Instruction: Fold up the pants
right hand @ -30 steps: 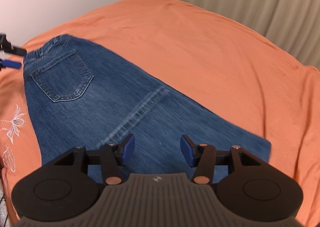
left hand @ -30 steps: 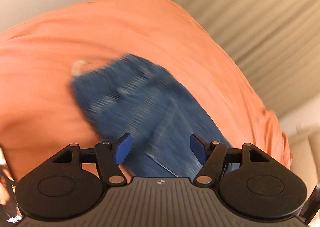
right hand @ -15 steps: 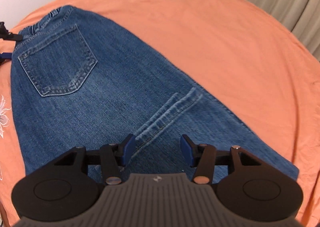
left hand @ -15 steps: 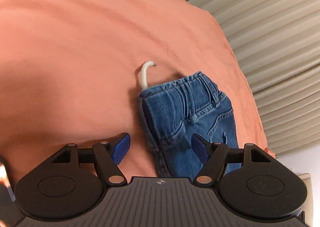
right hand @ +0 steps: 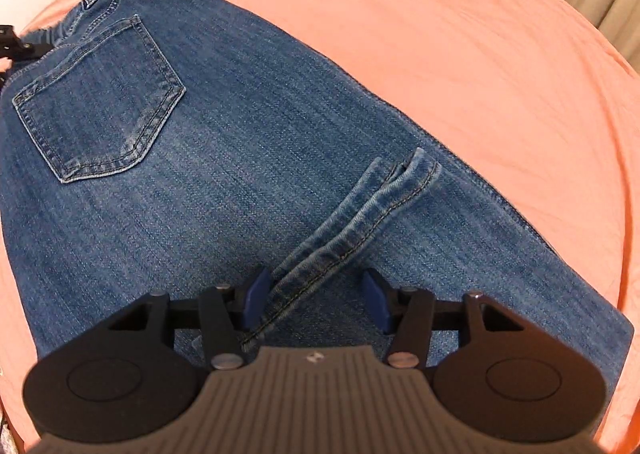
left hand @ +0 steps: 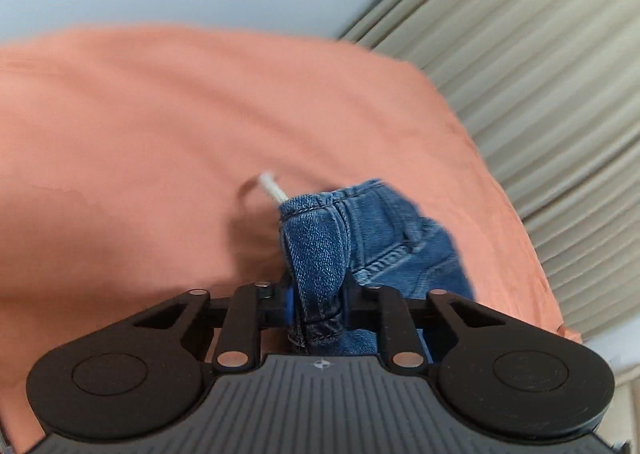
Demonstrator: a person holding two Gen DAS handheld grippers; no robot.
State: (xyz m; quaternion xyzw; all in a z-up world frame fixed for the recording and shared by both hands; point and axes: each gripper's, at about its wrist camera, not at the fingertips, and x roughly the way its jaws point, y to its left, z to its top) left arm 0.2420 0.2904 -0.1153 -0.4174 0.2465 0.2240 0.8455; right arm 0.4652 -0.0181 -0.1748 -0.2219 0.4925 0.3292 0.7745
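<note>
Jaws of left gripper pinch tight on the waistband edge of the jeans; white drawstring pokes out beyond. Right gripper jaws spread wide over the folded leg hems, left pad touching the hem edge, nothing clamped. Jeans lie flat, back pocket up, on an orange bed. No readable labels. Curtain behind.

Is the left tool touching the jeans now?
Touching. In the left wrist view, the left tool is shut on the waistband of the jeans, denim pinched between its fingers.
</note>
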